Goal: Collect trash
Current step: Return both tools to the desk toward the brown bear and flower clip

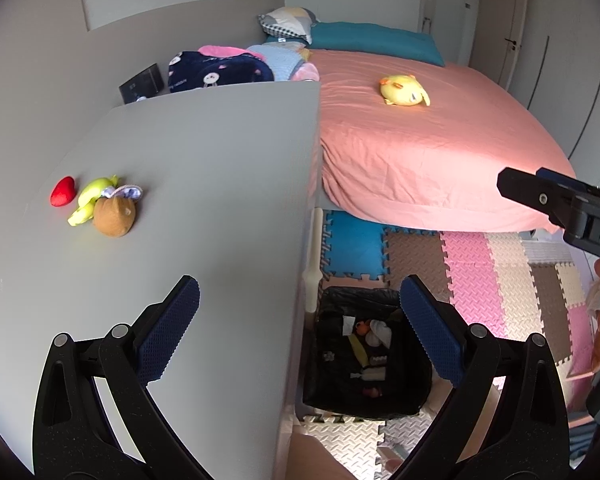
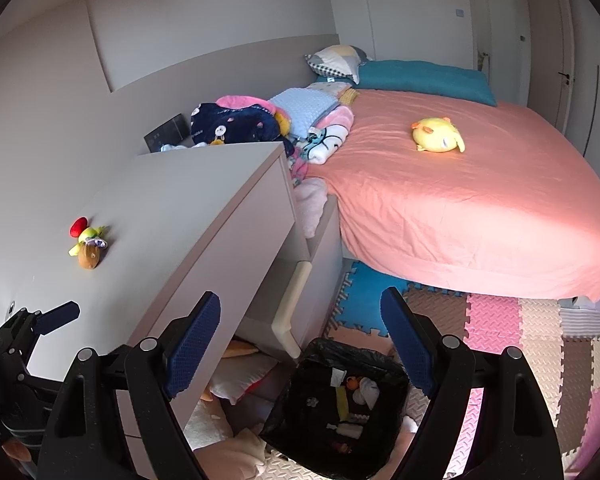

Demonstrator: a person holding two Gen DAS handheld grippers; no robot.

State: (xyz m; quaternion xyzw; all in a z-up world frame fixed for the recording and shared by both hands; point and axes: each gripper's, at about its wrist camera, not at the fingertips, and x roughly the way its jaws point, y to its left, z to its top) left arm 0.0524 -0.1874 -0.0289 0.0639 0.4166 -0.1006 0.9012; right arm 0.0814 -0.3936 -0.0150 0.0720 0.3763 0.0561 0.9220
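A bin lined with a black bag (image 1: 366, 354) stands on the floor beside the grey table (image 1: 188, 184); it holds several bits of trash, white and yellow among them. It also shows in the right wrist view (image 2: 340, 396). My left gripper (image 1: 300, 328) is open and empty, over the table's right edge and the bin. My right gripper (image 2: 300, 344) is open and empty above the bin; it shows at the right of the left wrist view (image 1: 548, 200). The left gripper shows at the lower left of the right wrist view (image 2: 56, 316).
Small plush toys, red (image 1: 63, 191), yellow and brown (image 1: 114, 216), lie on the table's left part. A bed with a pink sheet (image 1: 420, 144) carries a yellow plush (image 1: 404, 90), folded blankets and pillows. Coloured foam mats (image 1: 500, 280) cover the floor. Pillows lie under the table (image 2: 240, 380).
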